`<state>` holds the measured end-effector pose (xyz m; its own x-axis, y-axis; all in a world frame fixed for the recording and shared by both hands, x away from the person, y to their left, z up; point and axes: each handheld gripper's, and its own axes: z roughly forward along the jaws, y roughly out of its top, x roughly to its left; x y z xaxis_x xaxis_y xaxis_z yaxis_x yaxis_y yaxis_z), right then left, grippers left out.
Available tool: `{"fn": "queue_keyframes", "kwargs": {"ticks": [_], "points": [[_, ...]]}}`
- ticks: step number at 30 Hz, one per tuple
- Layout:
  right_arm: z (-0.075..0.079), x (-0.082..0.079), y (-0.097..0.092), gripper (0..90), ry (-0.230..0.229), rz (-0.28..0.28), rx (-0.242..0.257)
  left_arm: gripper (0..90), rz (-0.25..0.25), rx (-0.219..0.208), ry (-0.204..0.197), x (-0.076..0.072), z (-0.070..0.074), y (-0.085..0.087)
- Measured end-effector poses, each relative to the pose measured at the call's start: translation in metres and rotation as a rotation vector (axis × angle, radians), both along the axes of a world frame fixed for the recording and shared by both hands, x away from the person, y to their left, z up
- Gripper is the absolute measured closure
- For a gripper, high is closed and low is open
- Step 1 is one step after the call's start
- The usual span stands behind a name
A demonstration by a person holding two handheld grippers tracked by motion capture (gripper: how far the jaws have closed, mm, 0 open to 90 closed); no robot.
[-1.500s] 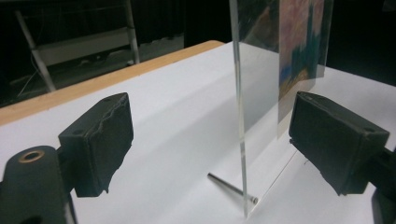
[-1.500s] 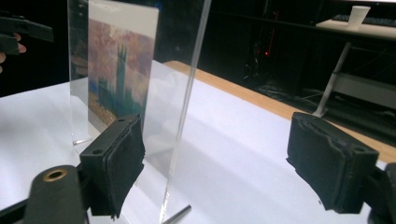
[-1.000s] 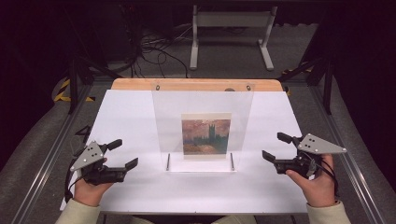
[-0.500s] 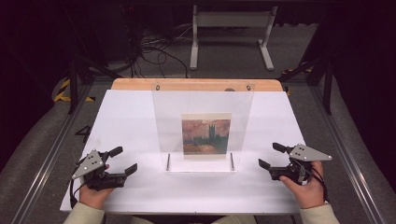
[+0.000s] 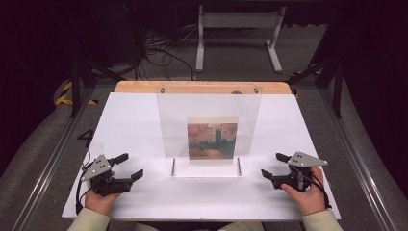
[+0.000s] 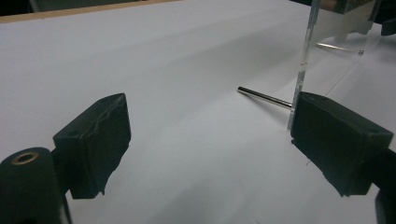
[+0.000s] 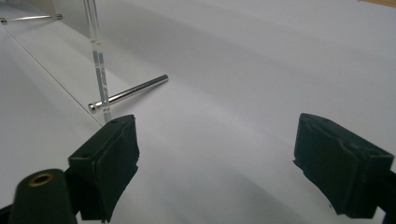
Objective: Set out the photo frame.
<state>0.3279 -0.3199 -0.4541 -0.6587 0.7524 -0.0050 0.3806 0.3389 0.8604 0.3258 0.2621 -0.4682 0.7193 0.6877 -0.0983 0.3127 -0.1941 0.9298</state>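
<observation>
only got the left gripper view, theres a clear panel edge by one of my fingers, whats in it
Observer: A picture of towers under an orange sky, mounted in the middle of the clear frame.
Operator: wheres the other gripper
Observer: The right gripper is beside the frame's right edge, apart from it, fingers open with nothing between them.
Operator: anything past the table
Observer: A white stand on the floor beyond the far edge.

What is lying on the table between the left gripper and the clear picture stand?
Nothing: in the high view, bare white table separates the left gripper from the clear picture stand. In the left gripper view, nothing sits between the open jaws.
</observation>
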Motion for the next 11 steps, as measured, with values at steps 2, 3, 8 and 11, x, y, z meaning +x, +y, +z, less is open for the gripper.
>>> {"fn": "queue_keyframes", "kwargs": {"ticks": [2, 3, 8, 11], "points": [[0.0000, 0.0001, 0.0001, 13.6, 0.001, 0.000, -0.002, 12.5, -0.001, 0.002, 0.000, -0.0004, 0.0000, -0.0009], [0.0000, 0.0002, 0.0002, 13.7, 0.002, 0.002, -0.002, 12.4, 0.000, 0.004, -0.002, -0.0002, 0.0001, -0.0007], [0.0000, 0.0005, 0.0002, 13.6, 0.005, 0.001, -0.002, 11.6, 0.003, 0.001, 0.001, -0.0001, 0.0005, -0.0005], [0.0003, 0.0000, 0.0003, 13.5, 0.001, -0.001, -0.003, 10.7, 0.000, -0.007, 0.000, -0.0009, 0.0029, -0.0019]]}}
